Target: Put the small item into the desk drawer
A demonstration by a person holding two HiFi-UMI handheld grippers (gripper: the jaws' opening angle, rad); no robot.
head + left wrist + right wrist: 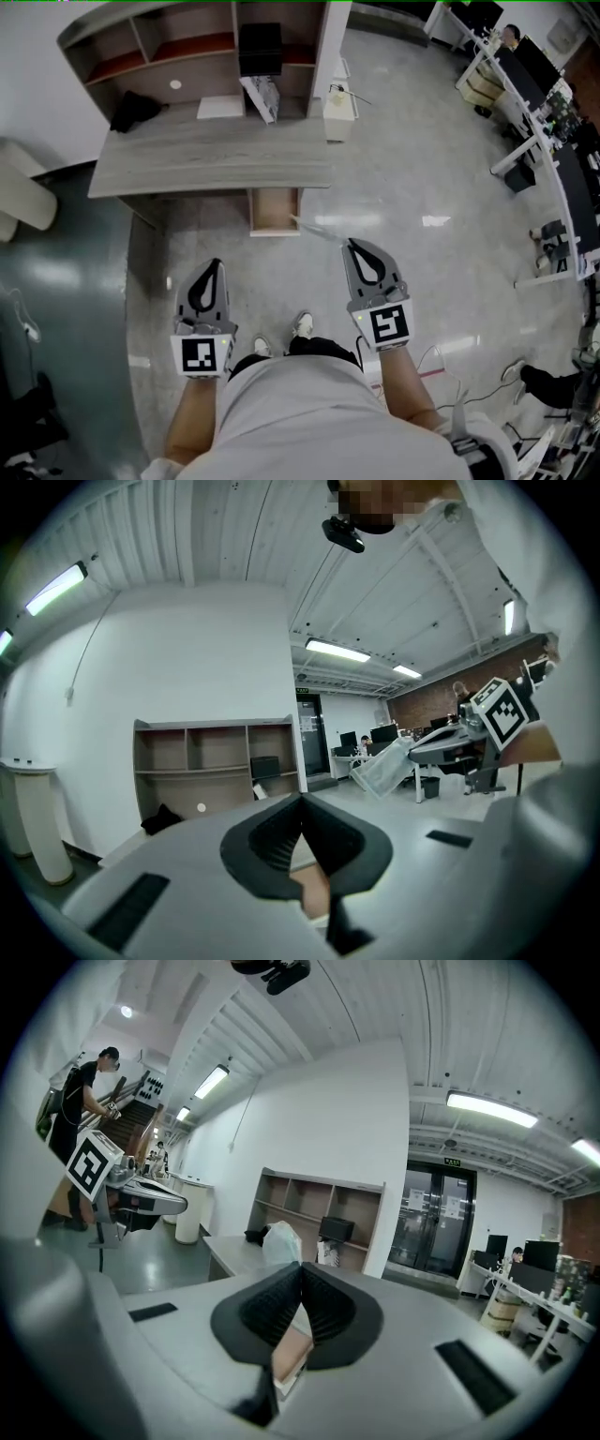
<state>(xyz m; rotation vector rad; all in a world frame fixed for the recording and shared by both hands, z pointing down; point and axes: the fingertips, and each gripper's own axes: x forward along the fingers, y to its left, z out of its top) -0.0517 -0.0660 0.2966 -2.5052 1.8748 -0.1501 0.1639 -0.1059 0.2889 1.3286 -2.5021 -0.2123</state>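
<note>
The grey desk (211,155) has its wooden drawer (274,211) pulled open below the front edge. My right gripper (349,242) is shut on a small clear plastic bag (317,231), which hangs just right of the drawer. The bag (281,1239) stands up above the closed jaws in the right gripper view and shows at the right gripper's tip in the left gripper view (389,766). My left gripper (216,265) hovers over the floor, left of and nearer than the drawer, shut with nothing in it (301,799).
A shelf unit sits on the desk with a black box (260,47) and a dark bundle (134,110). A white cabinet (339,108) stands at the desk's right end, a pale round bin (19,192) at the left. Office desks (539,103) line the far right.
</note>
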